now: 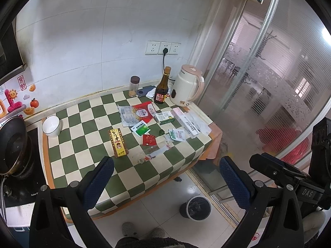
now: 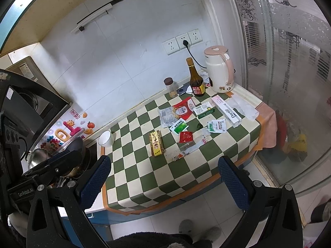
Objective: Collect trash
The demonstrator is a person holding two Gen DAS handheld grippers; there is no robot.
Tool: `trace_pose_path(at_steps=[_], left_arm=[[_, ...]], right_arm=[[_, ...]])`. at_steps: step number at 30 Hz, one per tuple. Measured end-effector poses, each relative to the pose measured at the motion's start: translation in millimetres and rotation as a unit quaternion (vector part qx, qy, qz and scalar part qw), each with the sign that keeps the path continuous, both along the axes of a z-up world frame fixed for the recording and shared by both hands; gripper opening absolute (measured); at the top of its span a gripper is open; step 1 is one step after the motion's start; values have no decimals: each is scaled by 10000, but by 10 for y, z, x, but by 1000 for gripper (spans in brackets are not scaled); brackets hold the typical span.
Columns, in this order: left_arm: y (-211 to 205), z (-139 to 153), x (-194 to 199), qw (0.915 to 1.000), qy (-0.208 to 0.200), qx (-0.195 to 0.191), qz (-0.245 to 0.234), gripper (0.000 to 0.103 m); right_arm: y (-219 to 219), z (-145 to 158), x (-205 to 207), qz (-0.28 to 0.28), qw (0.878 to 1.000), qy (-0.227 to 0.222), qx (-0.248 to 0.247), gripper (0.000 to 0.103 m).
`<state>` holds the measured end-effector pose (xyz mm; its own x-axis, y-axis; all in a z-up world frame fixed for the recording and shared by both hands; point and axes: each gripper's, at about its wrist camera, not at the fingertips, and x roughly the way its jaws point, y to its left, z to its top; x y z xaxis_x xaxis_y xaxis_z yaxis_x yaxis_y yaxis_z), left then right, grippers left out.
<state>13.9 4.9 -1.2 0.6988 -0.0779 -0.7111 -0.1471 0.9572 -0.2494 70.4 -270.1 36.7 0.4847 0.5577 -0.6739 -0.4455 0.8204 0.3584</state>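
You are holding both the left tool (image 1: 166, 180) and right tool (image 2: 164, 178) spread wide, gripping nothing, above wrappers (image 1: 135, 114) littering the checkered counter (image 1: 82, 144).

kettle (image 1: 187, 88), brown bottle (image 1: 161, 88), white bowl (image 1: 51, 125)

Both the left gripper (image 1: 166, 180) and the right gripper (image 2: 164, 179) are held side by side in the air, jaws spread wide, nothing between their blue-padded fingers.

Checkered counter (image 1: 86, 165) carries wrappers (image 1: 134, 115), boxes (image 1: 118, 142), bottle (image 1: 161, 88), kettle (image 1: 186, 88), bowl (image 1: 51, 126).
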Motion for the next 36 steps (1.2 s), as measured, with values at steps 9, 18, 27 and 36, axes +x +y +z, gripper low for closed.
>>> trace_pose_path(at_steps=[9,18,27,36], left_arm=[[2,2,5,10000,6,-6,-4,103],[-1,-13,13,10000,12,-4,2,103],[2,-19,38,10000,27,5,11,103],[-55,-185,251,9924,234,973,721,103]], right_arm=[[21,-7,0,3,10000,10,3,103],[32,-1,10,15,10000,19,1,103],[39,5,16,12,10000,26,-2,103],[74,-94,57,-280,9994,10,-199,103]])
